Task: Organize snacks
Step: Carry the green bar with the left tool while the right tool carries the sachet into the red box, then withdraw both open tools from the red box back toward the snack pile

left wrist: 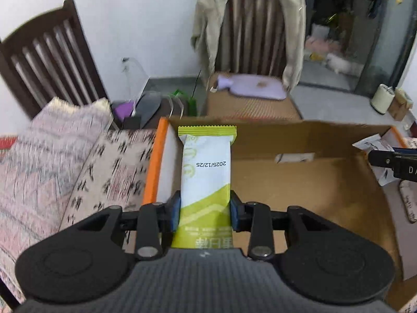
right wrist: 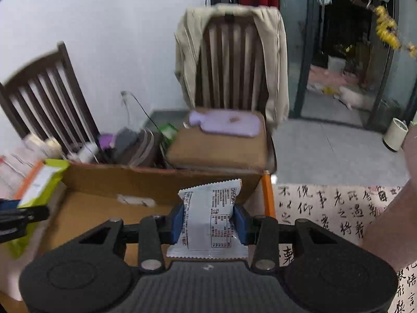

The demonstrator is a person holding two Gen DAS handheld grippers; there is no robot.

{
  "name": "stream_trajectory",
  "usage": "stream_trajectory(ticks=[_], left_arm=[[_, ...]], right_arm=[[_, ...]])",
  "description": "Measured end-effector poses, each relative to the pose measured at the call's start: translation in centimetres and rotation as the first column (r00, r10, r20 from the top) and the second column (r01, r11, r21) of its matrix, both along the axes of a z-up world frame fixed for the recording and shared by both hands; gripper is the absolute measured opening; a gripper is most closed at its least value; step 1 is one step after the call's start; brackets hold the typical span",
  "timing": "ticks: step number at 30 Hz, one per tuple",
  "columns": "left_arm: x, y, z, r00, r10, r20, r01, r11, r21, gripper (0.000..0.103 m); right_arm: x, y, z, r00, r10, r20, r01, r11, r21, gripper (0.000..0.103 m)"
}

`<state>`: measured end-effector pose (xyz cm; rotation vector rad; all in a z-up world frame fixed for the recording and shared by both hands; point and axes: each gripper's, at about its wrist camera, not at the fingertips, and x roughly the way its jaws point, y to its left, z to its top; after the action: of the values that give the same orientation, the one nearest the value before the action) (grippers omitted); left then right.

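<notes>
My left gripper (left wrist: 205,208) is shut on a green-and-white snack bar packet (left wrist: 206,167), its blue pads pressing both sides. The packet hangs over the left end of an open cardboard box (left wrist: 312,182) with orange edges. In the right wrist view my right gripper (right wrist: 208,224) is shut on a white snack packet (right wrist: 211,208) with red print, above the right end of the same box (right wrist: 104,208). Each view catches the other gripper at its edge: the right gripper (left wrist: 391,161) with the white packet (left wrist: 370,143), and the left gripper (right wrist: 20,219) with the green packet (right wrist: 44,182).
The box rests on a cloth with black calligraphy (right wrist: 338,208). Behind it stand two dark wooden chairs (left wrist: 47,60), one draped with a beige jacket (left wrist: 294,26) and carrying a purple hot-water bottle (left wrist: 255,86). A person's forearm (right wrist: 391,221) is at the right.
</notes>
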<state>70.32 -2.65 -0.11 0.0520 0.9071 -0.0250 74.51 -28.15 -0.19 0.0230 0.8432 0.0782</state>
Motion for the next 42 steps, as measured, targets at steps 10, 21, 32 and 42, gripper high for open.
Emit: stream_trajectory(ticks=[10,21,32,42], left_arm=[[-1.0,-0.2,0.6,0.999,-0.024,0.033,0.025,0.999,-0.028,0.062],[-5.3,0.2,5.9,0.993,-0.046,0.107,0.052,0.998,-0.046,0.075],[-16.8,0.6,13.3,0.957,-0.025,0.289,0.033,0.999,-0.024,0.102],[-29.4,1.1,18.5,0.923,-0.017,0.385,0.031,0.999,-0.03,0.103]], right_arm=[[-0.4,1.7,-0.5,0.999,0.017,0.043,-0.015,0.999,-0.049,0.065],[-4.7,0.9,4.2,0.996,0.016,0.088,-0.012,0.999,-0.041,0.076],[-15.5,0.1,11.5,0.982,0.003,0.191,0.0,1.0,-0.019,0.098],[-28.0,-0.3,17.2,0.96,-0.019,0.278,0.015,1.0,0.016,0.103]])
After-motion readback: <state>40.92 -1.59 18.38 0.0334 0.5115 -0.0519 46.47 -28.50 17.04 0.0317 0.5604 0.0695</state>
